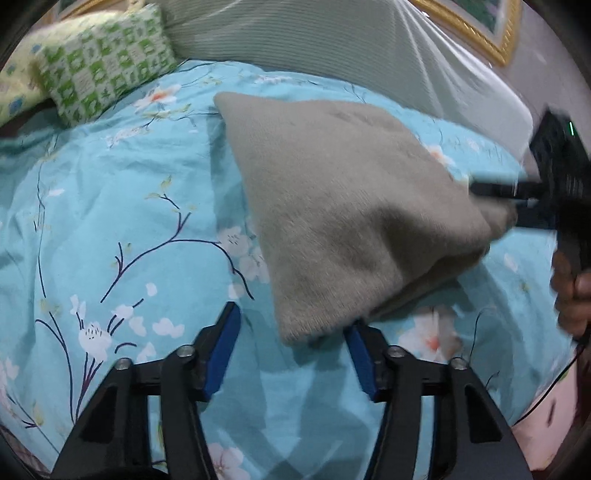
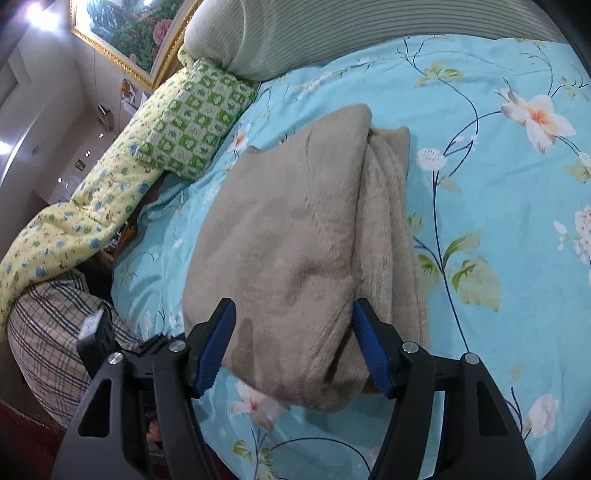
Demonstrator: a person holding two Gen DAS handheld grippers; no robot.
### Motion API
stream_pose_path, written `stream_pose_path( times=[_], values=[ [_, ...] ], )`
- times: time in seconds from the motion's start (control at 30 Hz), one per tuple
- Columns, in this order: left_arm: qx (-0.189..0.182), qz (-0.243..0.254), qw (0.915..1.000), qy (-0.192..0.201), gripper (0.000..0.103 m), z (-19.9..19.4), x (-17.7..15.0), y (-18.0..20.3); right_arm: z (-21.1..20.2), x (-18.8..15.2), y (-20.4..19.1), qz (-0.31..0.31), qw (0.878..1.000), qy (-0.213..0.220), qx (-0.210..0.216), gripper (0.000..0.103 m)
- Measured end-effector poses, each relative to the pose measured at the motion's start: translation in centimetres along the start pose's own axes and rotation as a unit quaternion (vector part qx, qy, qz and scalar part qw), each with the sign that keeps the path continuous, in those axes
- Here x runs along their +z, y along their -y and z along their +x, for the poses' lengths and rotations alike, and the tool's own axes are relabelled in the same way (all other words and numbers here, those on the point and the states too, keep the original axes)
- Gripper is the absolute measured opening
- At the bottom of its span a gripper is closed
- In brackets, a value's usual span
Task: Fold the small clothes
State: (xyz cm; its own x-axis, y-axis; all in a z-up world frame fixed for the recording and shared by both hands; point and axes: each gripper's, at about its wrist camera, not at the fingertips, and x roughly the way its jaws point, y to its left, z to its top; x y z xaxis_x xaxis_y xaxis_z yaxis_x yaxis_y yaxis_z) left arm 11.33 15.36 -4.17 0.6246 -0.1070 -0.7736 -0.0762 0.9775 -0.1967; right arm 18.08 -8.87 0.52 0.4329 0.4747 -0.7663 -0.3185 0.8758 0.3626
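A beige fuzzy garment (image 1: 343,206) lies folded on the blue floral bedsheet (image 1: 129,206). My left gripper (image 1: 291,325) is open, its blue pads at the garment's near corner without gripping it. The right gripper (image 1: 517,203) shows at the garment's right end in the left wrist view. In the right wrist view the garment (image 2: 288,243) lies in stacked folds. My right gripper (image 2: 293,321) is open with the garment's near end between its blue pads. Whether the pads touch the cloth is unclear.
A green checked pillow (image 1: 103,62) and a yellow quilt (image 2: 74,221) lie at the head of the bed. A grey striped bolster (image 1: 295,33) lies along the back. A plaid cushion (image 2: 51,328) sits beside the bed. A gold-framed picture (image 2: 125,33) hangs on the wall.
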Motion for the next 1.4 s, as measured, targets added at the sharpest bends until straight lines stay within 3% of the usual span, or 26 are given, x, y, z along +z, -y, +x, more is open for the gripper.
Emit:
stream_pose_path(
  times=[0.03,0.17,0.23,0.33,0.47,0.57,0.73,0.87,1.03,1.1,1.2,1.27,1.4],
  values=[
    [-0.008,-0.014,0.9999,-0.001,0.046,0.1,0.2,-0.3,0.2,-0.1,0.1,0.000,1.000,-0.004,-0.003,0.043],
    [-0.018,-0.037,0.9992,-0.002,0.036,0.1,0.6,-0.5,0.4,-0.5,0.4,0.002,1.000,-0.010,0.003,0.028],
    [-0.023,-0.043,0.9988,0.004,0.028,-0.2,0.5,-0.4,0.4,-0.6,0.3,-0.002,1.000,-0.009,0.006,0.010],
    [-0.006,-0.032,0.9994,-0.008,0.023,0.6,0.4,0.0,-0.1,-0.1,-0.1,-0.016,1.000,0.006,-0.002,0.007],
    [-0.006,-0.021,0.9997,-0.010,0.017,0.6,0.8,0.6,-5.4,2.7,-2.8,-0.076,0.994,0.078,-0.003,0.007],
    [0.001,-0.003,1.0000,-0.009,0.014,0.6,1.0,1.6,-6.3,2.9,-2.8,-0.123,0.989,0.066,-0.046,0.007],
    [-0.008,-0.008,0.9995,-0.029,0.014,1.5,0.5,1.3,-1.3,-0.7,4.3,-0.063,0.994,-0.005,-0.092,0.007],
    [-0.007,0.008,0.9991,-0.041,0.018,1.5,0.4,1.6,-0.7,-1.8,6.3,-0.017,0.997,0.036,-0.067,0.007],
    [-0.011,0.025,0.9976,-0.064,0.016,-0.2,0.2,1.2,-1.7,-1.9,4.7,-0.023,0.996,0.038,-0.076,0.022],
    [-0.034,0.029,0.9974,-0.056,0.016,-2.1,0.4,1.1,-3.2,-1.7,4.5,-0.014,0.995,0.043,-0.085,0.034],
    [-0.068,0.039,0.9964,-0.032,0.021,-4.0,2.6,1.5,-5.5,-1.2,4.6,0.005,0.993,0.072,-0.090,0.037],
    [-0.071,0.049,0.9962,-0.009,0.021,-4.1,4.7,1.9,-6.3,0.3,3.9,0.009,0.992,0.093,-0.079,0.037],
    [-0.113,0.022,0.9931,0.022,0.024,-1.4,10.3,2.0,-4.2,4.5,1.5,0.001,0.994,0.104,-0.045,0.037]
  ],
)
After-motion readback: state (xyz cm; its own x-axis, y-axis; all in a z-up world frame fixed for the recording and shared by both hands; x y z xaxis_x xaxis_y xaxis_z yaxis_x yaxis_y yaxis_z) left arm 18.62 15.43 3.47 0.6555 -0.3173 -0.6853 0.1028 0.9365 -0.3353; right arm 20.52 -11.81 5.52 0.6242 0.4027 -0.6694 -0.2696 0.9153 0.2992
